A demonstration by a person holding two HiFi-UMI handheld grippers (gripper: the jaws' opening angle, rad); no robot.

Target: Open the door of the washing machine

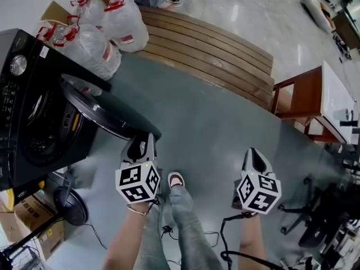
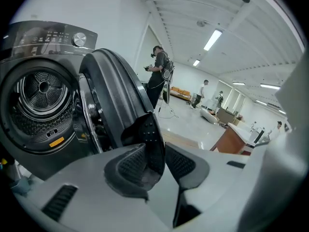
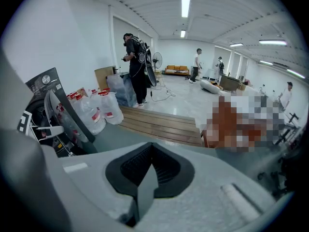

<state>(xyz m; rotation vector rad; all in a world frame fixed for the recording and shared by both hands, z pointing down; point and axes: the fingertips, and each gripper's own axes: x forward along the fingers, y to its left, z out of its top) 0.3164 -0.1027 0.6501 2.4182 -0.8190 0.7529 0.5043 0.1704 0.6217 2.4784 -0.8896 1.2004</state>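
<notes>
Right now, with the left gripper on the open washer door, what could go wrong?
1. The left gripper pinches only the door's thin rim; it could slip off mid-swing.
2. The water jugs stand just behind the door; swinging it wider could knock them.
3. A cable loops close by the person's legs: a possible snag when stepping.

The washing machine [image 1: 34, 122] stands at the left, its door [image 1: 107, 114] swung out toward the person. The door's free edge sits between the jaws of the left claw [image 1: 143, 140]. The right claw [image 1: 254, 155] hangs well to the right, over the floor [image 1: 214, 122]. Water jugs [image 1: 95, 44] crowd behind the machine, beside a slatted platform [image 1: 208, 52]. A fan [image 1: 70, 207] lies on the floor before the machine.
</notes>
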